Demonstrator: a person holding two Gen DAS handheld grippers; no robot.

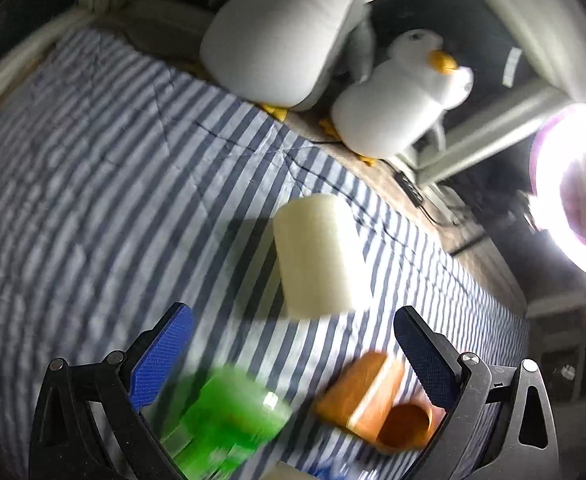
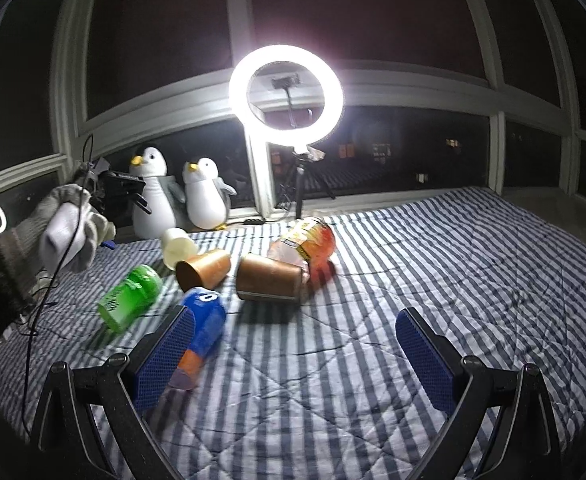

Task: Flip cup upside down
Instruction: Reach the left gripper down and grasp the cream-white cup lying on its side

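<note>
Several cups lie on their sides on a blue-and-white striped bedspread point(image 2: 373, 360). In the left wrist view a cream cup point(image 1: 319, 256) lies just beyond my open, empty left gripper point(image 1: 293, 344), with a green cup point(image 1: 233, 416) and an orange cup point(image 1: 377, 400) below between the fingers. In the right wrist view the cream cup point(image 2: 178, 249), orange cup point(image 2: 203, 270), brown cup point(image 2: 269, 278), green cup point(image 2: 131, 296), blue cup point(image 2: 203, 332) and a red-orange patterned cup point(image 2: 307, 246) lie ahead. My right gripper point(image 2: 295, 348) is open and empty, above the bedspread.
Two plush penguins point(image 2: 181, 196) stand at the bed's far edge by the window. A bright ring light point(image 2: 286, 92) on a stand is behind the cups. A gloved hand point(image 2: 67, 236) holds the left gripper at the left. Cables trail down the left side.
</note>
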